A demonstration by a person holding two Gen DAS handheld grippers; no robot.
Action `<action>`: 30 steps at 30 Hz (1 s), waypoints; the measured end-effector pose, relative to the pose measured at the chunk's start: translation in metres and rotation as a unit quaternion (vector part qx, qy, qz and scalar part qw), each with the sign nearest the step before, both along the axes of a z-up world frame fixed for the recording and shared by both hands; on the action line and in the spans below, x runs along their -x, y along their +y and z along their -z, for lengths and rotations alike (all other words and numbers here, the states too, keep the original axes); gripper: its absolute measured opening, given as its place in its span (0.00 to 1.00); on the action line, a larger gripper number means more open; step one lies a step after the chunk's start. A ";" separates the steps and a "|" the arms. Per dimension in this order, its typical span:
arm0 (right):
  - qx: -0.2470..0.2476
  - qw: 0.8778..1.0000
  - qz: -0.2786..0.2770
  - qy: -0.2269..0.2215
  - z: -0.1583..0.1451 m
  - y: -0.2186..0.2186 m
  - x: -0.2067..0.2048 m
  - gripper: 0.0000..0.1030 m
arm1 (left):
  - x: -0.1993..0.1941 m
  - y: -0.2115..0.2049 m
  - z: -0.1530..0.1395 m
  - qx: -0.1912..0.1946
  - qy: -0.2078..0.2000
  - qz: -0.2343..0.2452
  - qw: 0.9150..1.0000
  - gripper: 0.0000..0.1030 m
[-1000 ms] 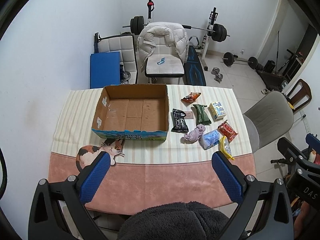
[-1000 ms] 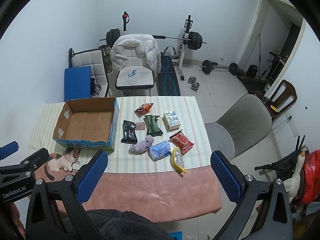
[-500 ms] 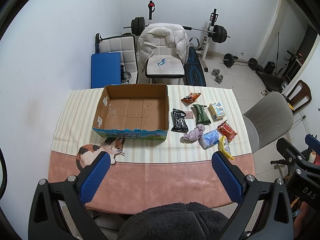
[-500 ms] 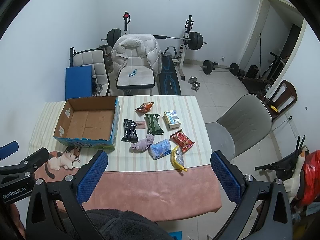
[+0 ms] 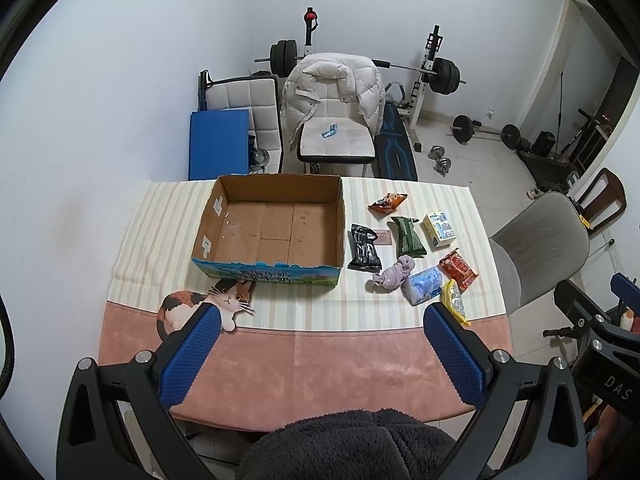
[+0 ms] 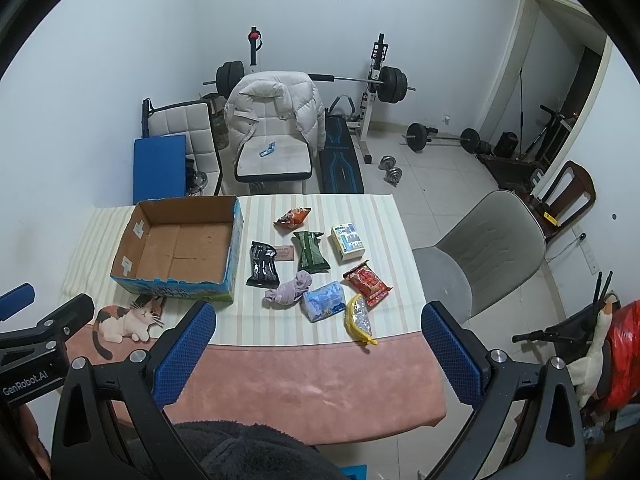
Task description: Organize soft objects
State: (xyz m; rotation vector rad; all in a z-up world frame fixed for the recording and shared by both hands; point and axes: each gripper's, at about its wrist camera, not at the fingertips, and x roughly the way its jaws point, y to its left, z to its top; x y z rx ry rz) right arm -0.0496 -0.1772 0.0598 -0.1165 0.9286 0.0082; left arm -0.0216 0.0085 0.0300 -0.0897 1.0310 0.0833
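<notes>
An empty open cardboard box (image 5: 276,228) (image 6: 180,246) stands on the table's left half. To its right lie several soft packets: a black one (image 5: 363,247), a green one (image 5: 408,236), an orange one (image 5: 387,202), a red one (image 5: 458,271), a light-blue one (image 5: 424,286), a yellow one (image 5: 454,306), a white carton (image 5: 439,229) and a bunched purple cloth (image 5: 394,276) (image 6: 290,290). My left gripper (image 5: 320,336) and right gripper (image 6: 316,332) are both open and empty, held high over the table's near edge.
The table (image 5: 320,352) has a striped cloth with a pink near band and a cat picture (image 5: 200,304). A grey chair (image 5: 544,240) stands at its right side. Behind are a white chair with a jacket (image 5: 336,120), a blue mat (image 5: 218,144) and a weight bench.
Both views have drifted very slightly; the table contents are unmoved and both grippers stay open.
</notes>
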 end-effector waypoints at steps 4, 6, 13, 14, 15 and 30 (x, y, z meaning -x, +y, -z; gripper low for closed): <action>-0.001 1.000 0.000 -0.002 -0.002 -0.001 -0.002 1.00 | 0.000 0.002 -0.004 0.001 -0.004 -0.003 1.000 1.00; -0.002 1.000 -0.001 -0.003 -0.002 -0.002 -0.003 1.00 | -0.001 0.002 -0.004 0.001 -0.005 -0.004 1.000 1.00; -0.015 1.000 -0.002 0.004 0.002 -0.005 -0.010 1.00 | -0.003 0.002 0.002 0.002 0.001 -0.003 1.000 1.00; -0.021 1.000 0.000 0.009 0.006 -0.008 -0.013 1.00 | -0.008 0.003 0.004 0.006 0.003 -0.004 1.000 1.00; -0.026 1.000 0.004 0.014 0.012 -0.012 -0.016 1.00 | -0.011 0.003 0.007 0.008 0.004 -0.005 1.000 1.00; -0.044 0.988 0.054 0.138 0.193 -0.128 -0.162 1.00 | -0.173 -0.100 0.171 -0.055 0.107 0.148 0.982 1.00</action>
